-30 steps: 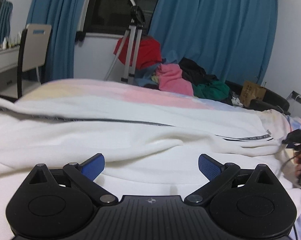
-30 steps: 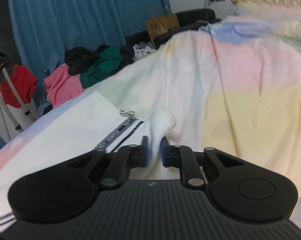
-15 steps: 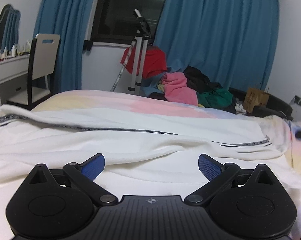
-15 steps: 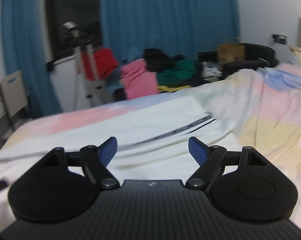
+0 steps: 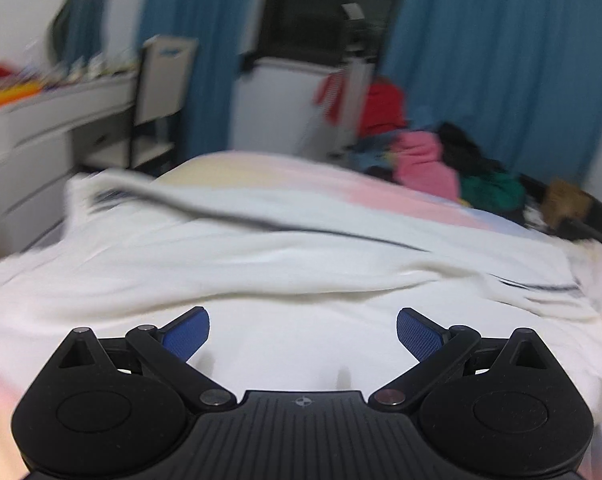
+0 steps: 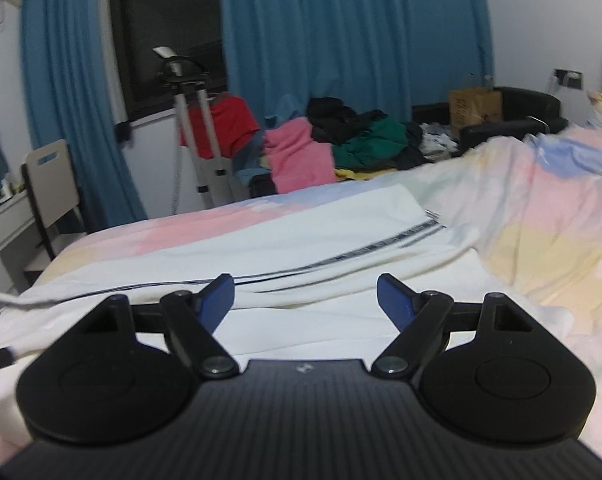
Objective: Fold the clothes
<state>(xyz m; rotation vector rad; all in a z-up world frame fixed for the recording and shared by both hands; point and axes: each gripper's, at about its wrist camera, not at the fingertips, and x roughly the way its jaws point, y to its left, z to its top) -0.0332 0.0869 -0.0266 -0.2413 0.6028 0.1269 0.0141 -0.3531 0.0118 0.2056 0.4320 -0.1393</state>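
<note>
A white garment with dark striped trim [image 5: 261, 256] lies spread across the pastel bed, folded lengthwise; it also shows in the right wrist view [image 6: 301, 248]. My left gripper [image 5: 303, 330] is open and empty, just above the garment's near part. My right gripper [image 6: 305, 300] is open and empty, held above the garment's near edge, with the trim band [image 6: 401, 240] ahead of it. The left wrist view is blurred by motion.
The bed has a pastel patchwork cover [image 6: 541, 240]. A pile of clothes [image 6: 341, 144] lies beyond the bed by the blue curtains [image 6: 341, 40]. A tripod [image 6: 193, 128], a chair [image 6: 49, 184] and a white dresser [image 5: 41, 132] stand to the left.
My right gripper let go of the white garment's corner, opened and drew back. My left gripper stayed open and swung its view leftward and higher over the garment.
</note>
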